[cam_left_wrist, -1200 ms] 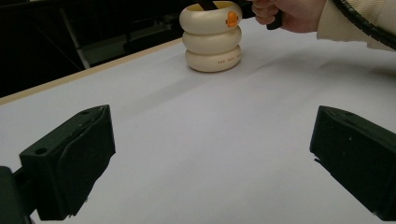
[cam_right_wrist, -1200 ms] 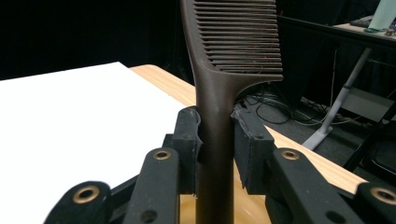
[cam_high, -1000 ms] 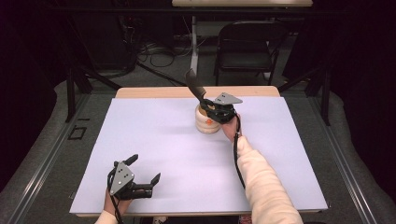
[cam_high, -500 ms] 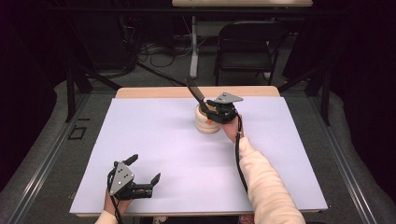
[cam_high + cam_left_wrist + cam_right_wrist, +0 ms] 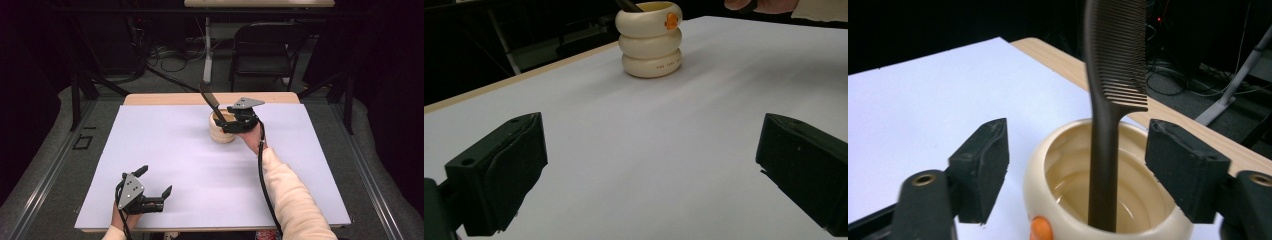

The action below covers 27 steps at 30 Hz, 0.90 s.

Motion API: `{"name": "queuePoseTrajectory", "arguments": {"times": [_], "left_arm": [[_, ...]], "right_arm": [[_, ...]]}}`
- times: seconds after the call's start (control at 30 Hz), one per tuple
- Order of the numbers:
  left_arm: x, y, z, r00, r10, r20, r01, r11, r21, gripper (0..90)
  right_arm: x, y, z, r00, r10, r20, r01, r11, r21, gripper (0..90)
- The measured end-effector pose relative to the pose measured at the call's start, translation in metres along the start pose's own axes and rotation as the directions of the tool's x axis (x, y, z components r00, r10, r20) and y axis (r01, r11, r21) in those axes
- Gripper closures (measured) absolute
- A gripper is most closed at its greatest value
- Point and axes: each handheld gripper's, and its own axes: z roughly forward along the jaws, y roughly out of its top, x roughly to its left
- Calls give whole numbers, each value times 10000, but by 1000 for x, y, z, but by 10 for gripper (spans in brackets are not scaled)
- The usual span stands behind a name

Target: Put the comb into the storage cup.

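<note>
A cream ribbed cup [image 5: 220, 132] with an orange mark stands on the white sheet toward the back. A black comb [image 5: 207, 97] stands in it, handle down, leaning to the left. In the right gripper view the comb [image 5: 1110, 75] rises from the cup [image 5: 1058, 200] between the jaws of my right gripper [image 5: 1080, 167]. The jaws are spread wide and do not touch it. In the high view my right gripper [image 5: 231, 124] hovers at the cup's right rim. My left gripper [image 5: 155, 181] rests open near the front left, far from the cup [image 5: 650, 42], with nothing between its jaws [image 5: 649, 170].
The white sheet [image 5: 165, 150] covers most of the wooden table [image 5: 165, 99], whose back edge shows behind the cup. A black chair [image 5: 265, 47], cables and stand legs lie on the floor beyond the table.
The right gripper has shifted very slightly to the right beside the cup. The comb stays in the cup. The left gripper has not moved.
</note>
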Motion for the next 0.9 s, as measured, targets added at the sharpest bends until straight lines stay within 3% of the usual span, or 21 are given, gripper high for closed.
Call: {"name": "queuePoseTrajectory", "arguments": {"times": [0.6,0.9], "left_arm": [[0,0,3,10000,29,32,-29,10000,62,2],[-1,0,4,10000,83,-29,-83,9999,104,2]], "right_arm": [[5,-15,-25,9977,286,-612,-220,9942,1053,73],[11,-23,-38,9939,400,-1024,-265,9912,1295,4]]}}
